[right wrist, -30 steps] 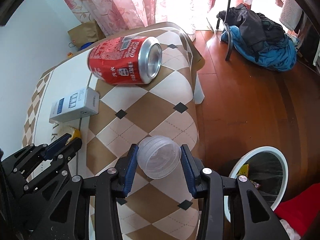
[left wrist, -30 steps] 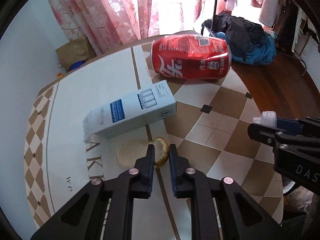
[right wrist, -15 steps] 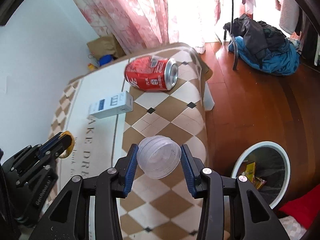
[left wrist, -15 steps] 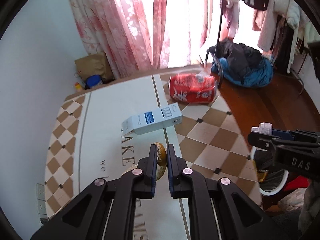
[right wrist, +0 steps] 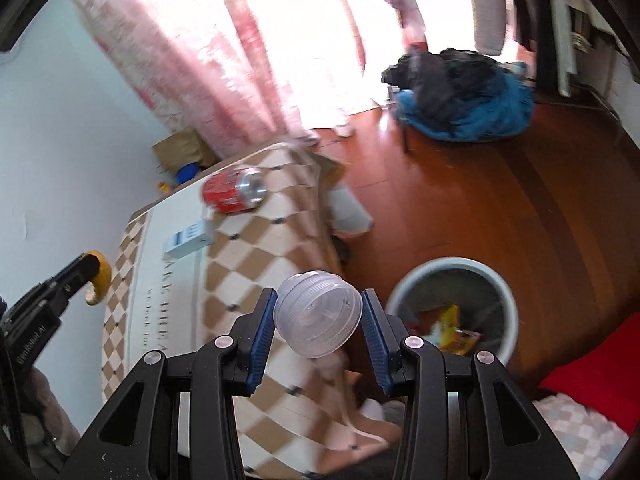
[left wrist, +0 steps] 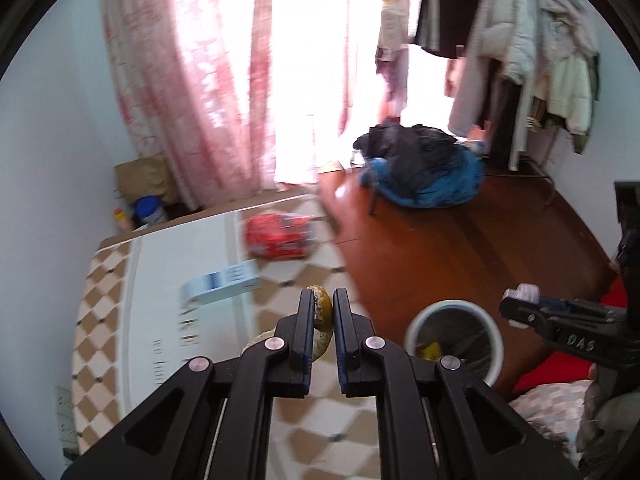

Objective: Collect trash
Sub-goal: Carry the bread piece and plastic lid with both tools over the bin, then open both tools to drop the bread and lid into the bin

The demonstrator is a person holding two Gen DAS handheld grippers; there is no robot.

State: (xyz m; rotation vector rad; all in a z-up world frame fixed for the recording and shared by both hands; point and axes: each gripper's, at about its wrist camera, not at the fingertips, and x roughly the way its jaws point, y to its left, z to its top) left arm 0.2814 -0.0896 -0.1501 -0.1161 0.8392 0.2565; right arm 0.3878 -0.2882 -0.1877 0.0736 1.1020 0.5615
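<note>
We've got the left gripper [left wrist: 320, 314] clamped on peel [left wrist: 322, 309], right gripper [right wrist: 318, 316] pinching the clear cup [right wrist: 318, 314], both lifted so they can go into the bin [right wrist: 452, 308] near right

Both tools are matte black linkages with silver round screw heads; the right gripper [right wrist: 318, 316] has blue ribbed finger pads [right wrist: 262, 336], the left gripper [left wrist: 323, 312] has white lettering along its side
</note>
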